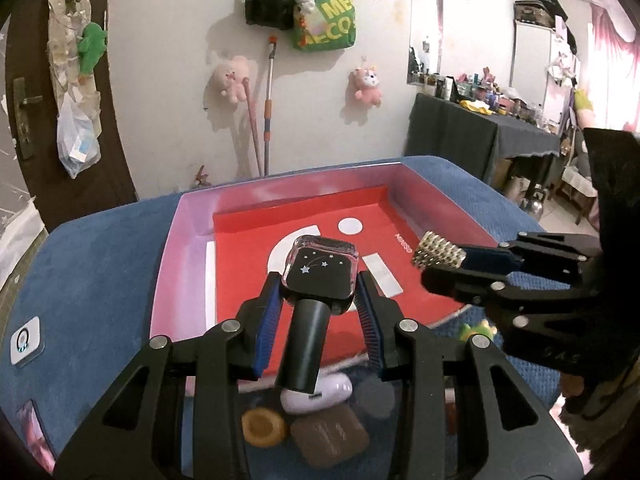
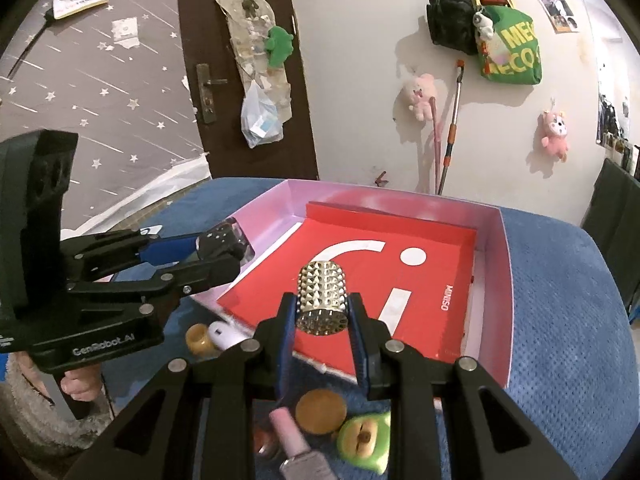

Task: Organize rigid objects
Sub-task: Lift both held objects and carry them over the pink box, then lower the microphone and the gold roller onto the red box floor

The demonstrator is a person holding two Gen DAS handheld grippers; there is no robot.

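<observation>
My left gripper (image 1: 318,300) is shut on a square glass bottle with a black starred face and black cap (image 1: 320,272), held above the near edge of the pink box (image 1: 172,240) with a red liner (image 1: 248,240). It also shows in the right wrist view (image 2: 222,246), at the box's left side. My right gripper (image 2: 322,312) is shut on a studded silver-gold cylinder (image 2: 322,298), held above the red liner (image 2: 432,256). It also shows in the left wrist view (image 1: 440,256).
On the blue cloth (image 1: 88,264) near the box lie small items: a white case (image 1: 316,394), an amber ring (image 1: 264,426), a brown compact (image 1: 330,436), a pink nail polish (image 2: 296,444), a round brown disc (image 2: 321,412), a green apple toy (image 2: 364,442). A white tag (image 1: 25,340) lies left.
</observation>
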